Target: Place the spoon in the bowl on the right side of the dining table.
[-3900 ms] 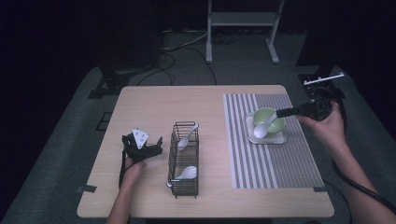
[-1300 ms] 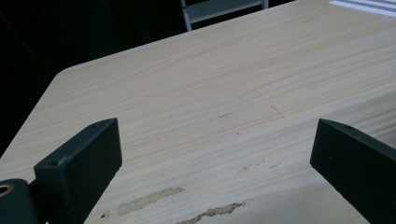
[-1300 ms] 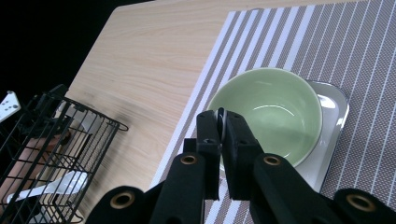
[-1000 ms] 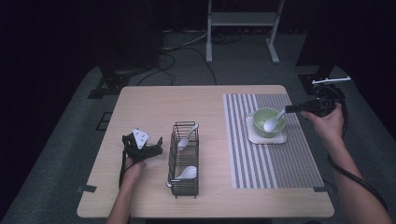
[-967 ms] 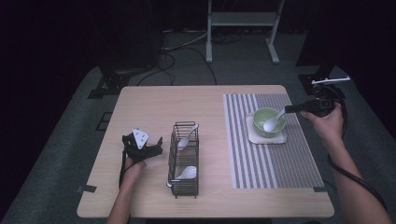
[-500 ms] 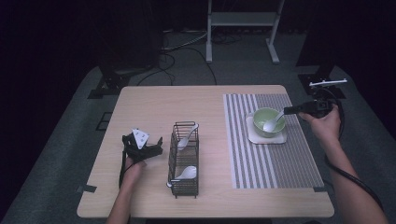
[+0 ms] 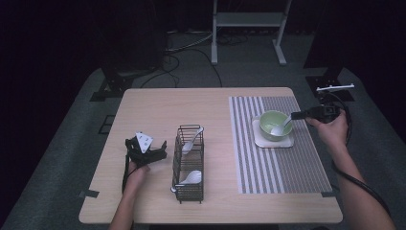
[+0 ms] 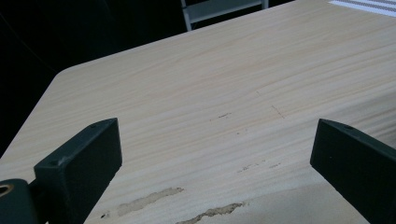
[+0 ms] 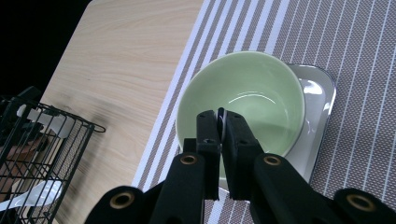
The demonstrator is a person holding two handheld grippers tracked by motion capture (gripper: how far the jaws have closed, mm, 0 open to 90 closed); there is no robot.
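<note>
— Tabletop (image 7: 158, 108) first: what is it like?

— Pale wood grain, scuffed and worn near the left gripper (image 8: 210, 154), whose jaws stand spread wide over bare board with nothing between them.

— And the right side?

— Striped placemat (image 7: 273, 163), grey and white, lies there. On it sits a small white tray (image 7: 287, 142) with the green bowl (image 7: 268, 122) on top.

— Where is the spoon?

— White spoon (image 7: 278, 129) rests with its scoop in the bowl, handle up toward the right gripper (image 9: 221, 122), whose jaws are pressed together on the handle's thin edge.

— Anything else on the board?

— Black wire basket (image 7: 190, 163) near the middle, two white spoons inside.

— The room?

— Dark; grey carpet (image 7: 76, 143), cables and a metal stand (image 7: 246, 21) behind the table.
</note>
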